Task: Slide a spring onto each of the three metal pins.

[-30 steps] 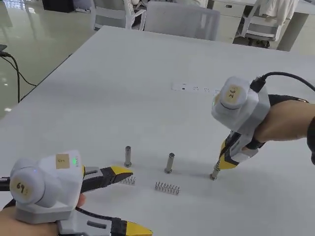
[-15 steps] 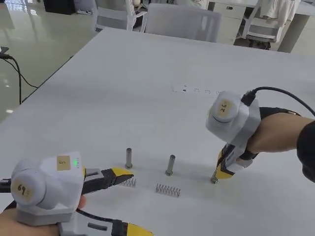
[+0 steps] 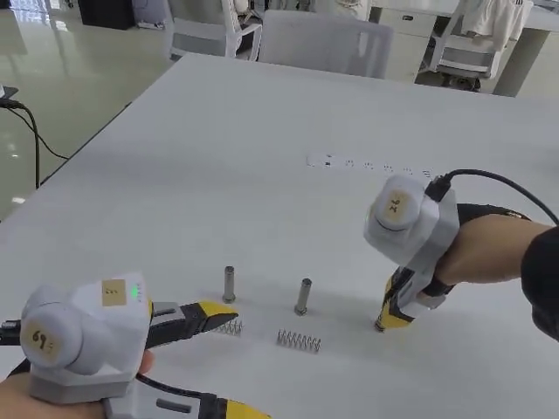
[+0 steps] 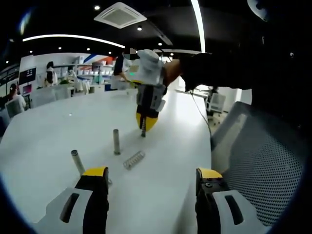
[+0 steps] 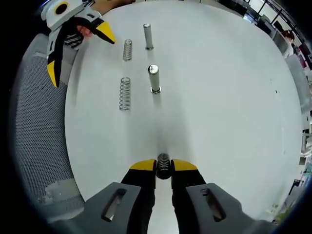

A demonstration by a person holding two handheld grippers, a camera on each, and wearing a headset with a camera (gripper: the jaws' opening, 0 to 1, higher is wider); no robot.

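Observation:
Three metal pins stand upright in a row on the white table: the left pin (image 3: 229, 284), the middle pin (image 3: 303, 297) and the right pin (image 3: 381, 325), whose top is hidden by my right gripper (image 3: 390, 316). That gripper points down over the right pin, shut on a spring (image 5: 163, 165) pinched between its yellow tips. A loose spring (image 3: 299, 340) lies in front of the middle pin. A second loose spring (image 3: 230, 326) lies by the left pin, just beyond the upper fingertip (image 3: 218, 309) of my left gripper (image 3: 229, 358), which is open and holds nothing.
A white power strip (image 3: 367, 162) lies farther back on the table. Chairs (image 3: 323, 37) stand along the far edge. The table's left edge (image 3: 79, 157) drops to the floor, where a black cable runs.
My right gripper has moved down over the right pin with its spring, covering more of the pin. The left gripper has stayed where it was.

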